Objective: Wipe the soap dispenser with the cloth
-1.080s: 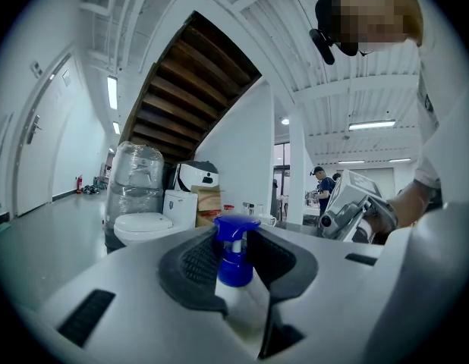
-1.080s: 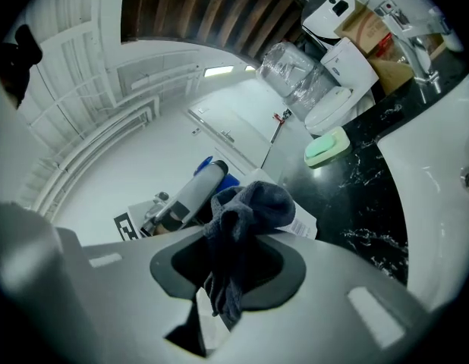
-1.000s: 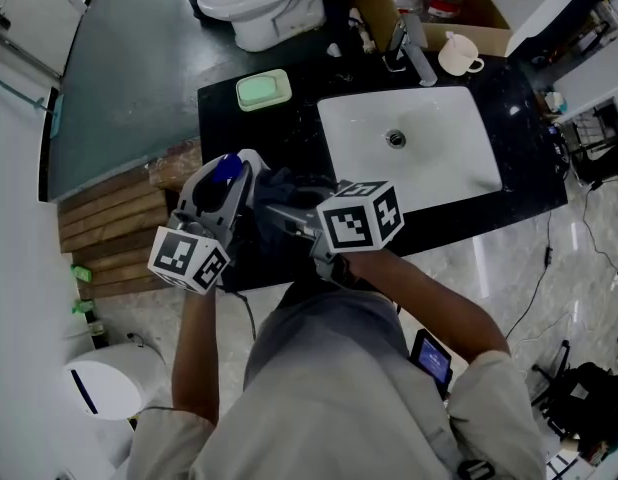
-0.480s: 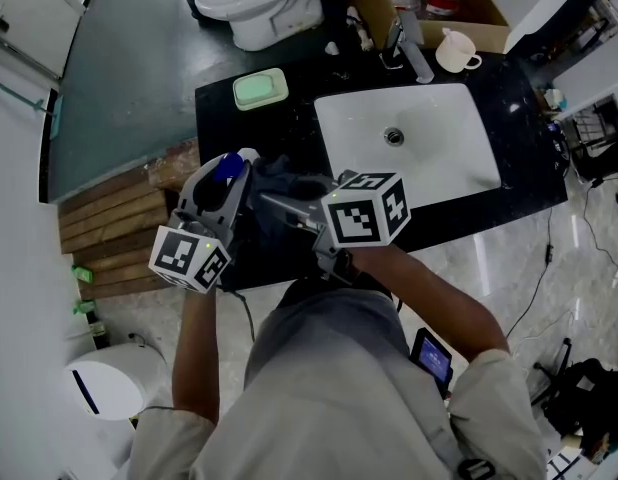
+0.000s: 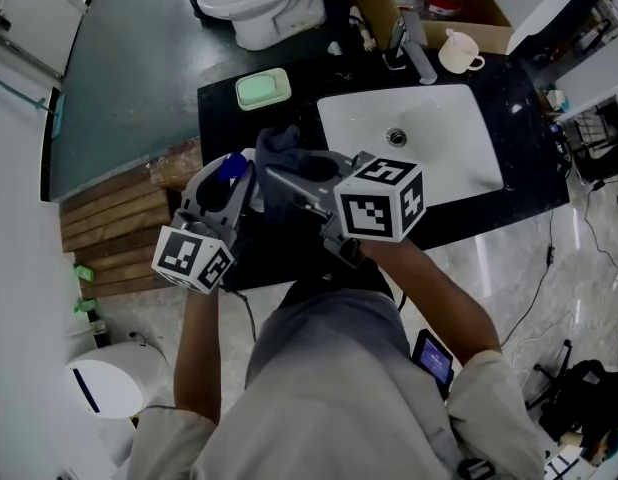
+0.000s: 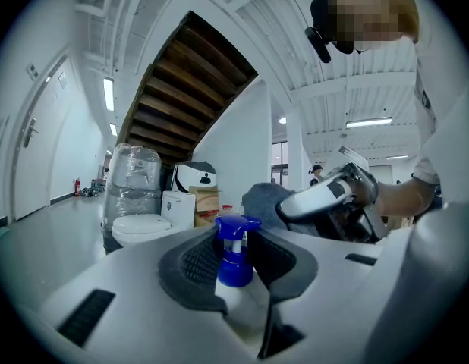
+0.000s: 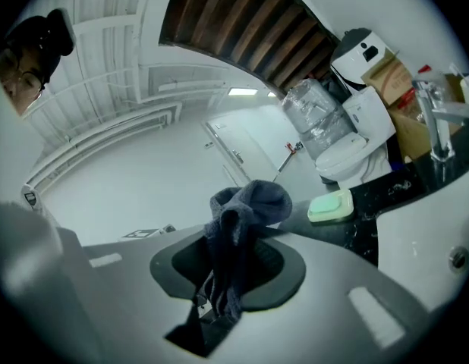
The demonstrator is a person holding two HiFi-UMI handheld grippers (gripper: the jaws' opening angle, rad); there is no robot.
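Left gripper [image 6: 238, 279]: its jaws are closed on the soap dispenser [image 6: 235, 243]. The ribbed pads press on both sides of the white bottle, just under the blue pump head, and the bottle stands upright between them.

Place of the dispenser: held in the air over the near left part of the black table [image 5: 309, 78], to the left of the sink [image 5: 429, 158] – it does not stand on the table.

Right gripper [image 7: 233, 271]: its jaws are closed on the cloth [image 7: 246, 207]. This is a dark blue-grey cloth, bunched. The upper part rises in a lump above the pads and the lower part hangs down between them.

Cloth and dispenser: in the head view the lump of cloth is just to the right of the blue pump head and a little farther. In the left gripper view it shows behind the pump head, to the right. I cannot tell if the two touch.

Hands: one hand holds each gripper. Both grippers point away from the person, toward the far side of the table.

On the table: a pale green soap dish [image 5: 263, 89] at the far left and a faucet [image 5: 414, 53] behind the sink. A white cup [image 5: 457, 55] is just right of the faucet.

Beyond the table: a white toilet [image 5: 264, 3].
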